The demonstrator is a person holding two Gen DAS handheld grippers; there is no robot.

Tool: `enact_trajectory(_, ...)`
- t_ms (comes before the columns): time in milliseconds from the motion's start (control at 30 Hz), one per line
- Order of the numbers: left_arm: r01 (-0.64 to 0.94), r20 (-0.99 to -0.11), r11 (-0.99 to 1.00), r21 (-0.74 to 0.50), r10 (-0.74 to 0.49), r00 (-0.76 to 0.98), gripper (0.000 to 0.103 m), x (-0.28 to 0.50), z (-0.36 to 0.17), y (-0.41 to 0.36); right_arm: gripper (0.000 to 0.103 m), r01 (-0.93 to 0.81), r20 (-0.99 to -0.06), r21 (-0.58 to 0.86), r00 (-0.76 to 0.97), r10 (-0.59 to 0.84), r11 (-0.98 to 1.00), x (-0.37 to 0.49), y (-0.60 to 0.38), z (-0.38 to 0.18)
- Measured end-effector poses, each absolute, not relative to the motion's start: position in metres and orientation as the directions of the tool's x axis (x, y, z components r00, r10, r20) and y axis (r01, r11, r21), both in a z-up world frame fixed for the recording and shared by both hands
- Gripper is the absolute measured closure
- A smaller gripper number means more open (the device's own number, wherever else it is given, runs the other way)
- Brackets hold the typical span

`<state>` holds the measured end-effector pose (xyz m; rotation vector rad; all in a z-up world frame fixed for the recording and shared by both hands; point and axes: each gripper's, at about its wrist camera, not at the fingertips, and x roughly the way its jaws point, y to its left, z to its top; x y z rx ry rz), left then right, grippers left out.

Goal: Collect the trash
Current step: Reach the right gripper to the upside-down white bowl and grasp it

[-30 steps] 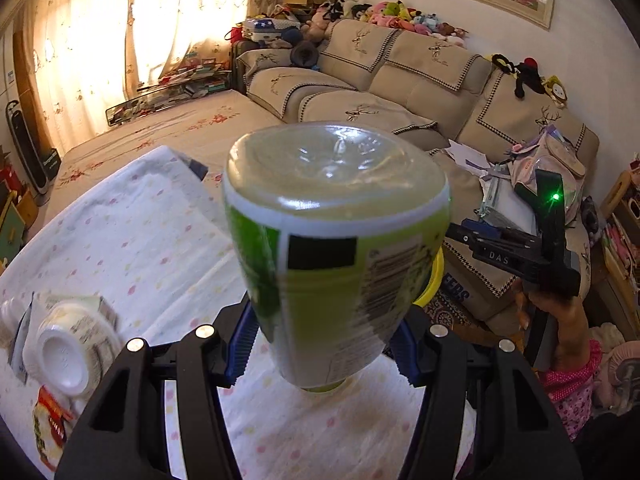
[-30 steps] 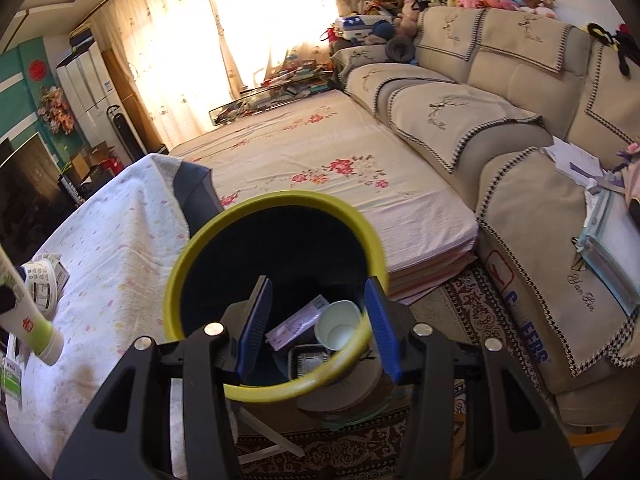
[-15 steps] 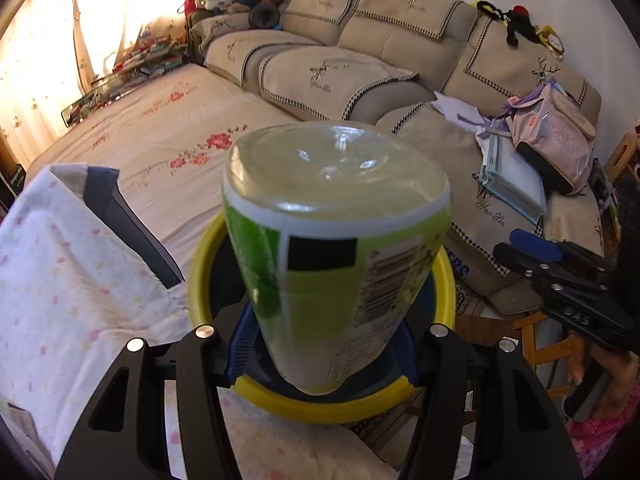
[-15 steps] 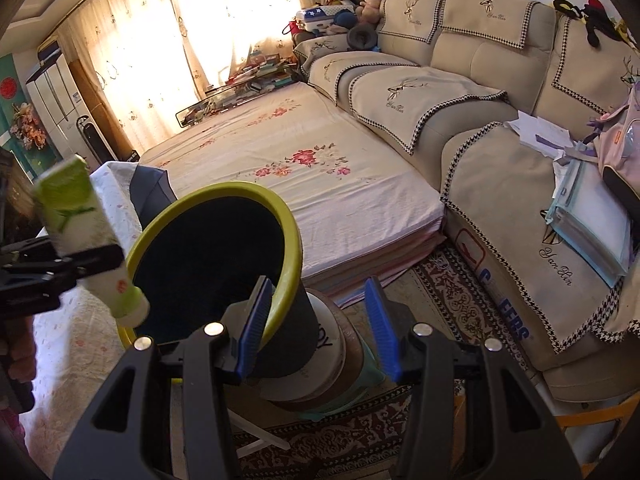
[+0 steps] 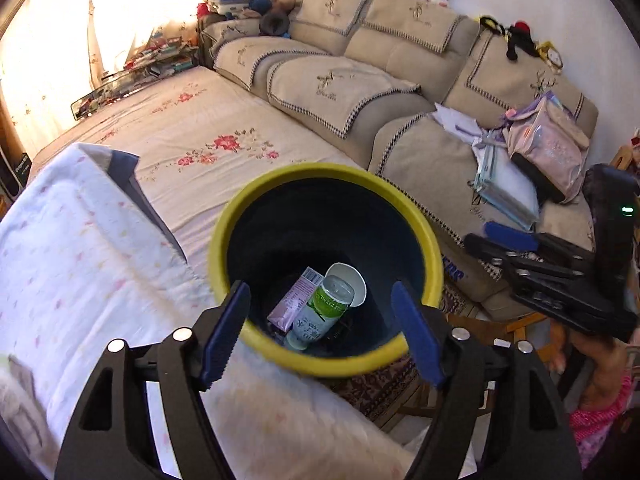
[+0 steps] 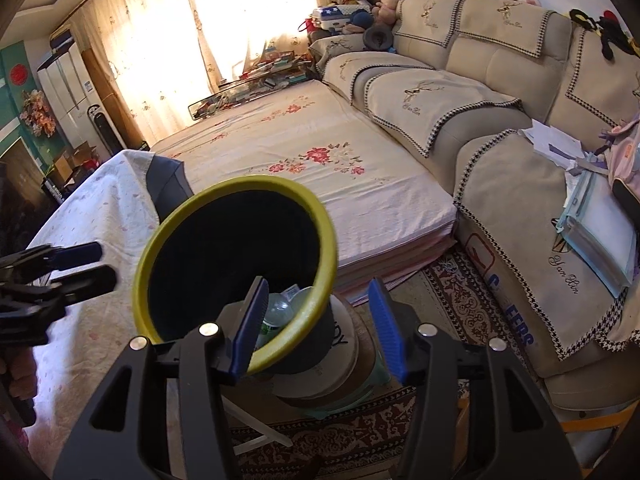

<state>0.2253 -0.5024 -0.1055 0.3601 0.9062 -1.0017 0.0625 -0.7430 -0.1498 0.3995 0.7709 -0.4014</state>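
Observation:
A dark trash bin with a yellow rim (image 5: 320, 170) stands beside the cloth-covered table. Inside it lie a green-and-white bottle (image 5: 322, 310), a purple packet (image 5: 294, 300) and a white paper cup (image 5: 352, 280). My left gripper (image 5: 320, 336) is open and empty, right above the bin's near rim. My right gripper (image 6: 318, 324) is open and empty, low at the bin's right side (image 6: 316, 224); its left finger overlaps the rim. The bottle also shows in the right wrist view (image 6: 276, 316). The right gripper also shows in the left wrist view (image 5: 532, 256), right of the bin.
The table with a white dotted cloth (image 5: 80, 272) is on the left. A floral mattress (image 6: 312, 160) lies behind the bin. A beige sofa (image 6: 500, 92) carries papers and a pink bag (image 5: 552, 148). The bin sits on a round stool (image 6: 340, 368) over a patterned rug.
My left gripper carried the green bottle over the bin, opened and let it go; the bottle now lies in the bin. My right gripper shifted slightly beside the bin.

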Motion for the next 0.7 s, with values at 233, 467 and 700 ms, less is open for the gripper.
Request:
enact_trajectory(233, 0.772, -0.734, 0.622, -0.132, -0.585, 0.346, 0.019, 0.191, -0.076, -0.381, 0.053, 0.359, -0.728, 0.187, 0.675, -0.116, 0.914, 0.096, -0.694, -0.143)
enact_trajectory(467, 0.56, -0.724, 0.822, -0.102, -0.447, 0.525, 0.015, 0.178, -0.08, -0.249, 0.053, 0.142, -0.711, 0.174, 0.703, 0.025, 0.974, 0.147, -0.612, -0.124)
enact_trajectory(700, 0.406, -0.724, 0.904, -0.134, -0.369, 0.583, 0.013, 0.174, -0.088, -0.152, 0.051, -0.106, -0.688, 0.148, 0.703, 0.18, 0.983, 0.19, -0.502, -0.098)
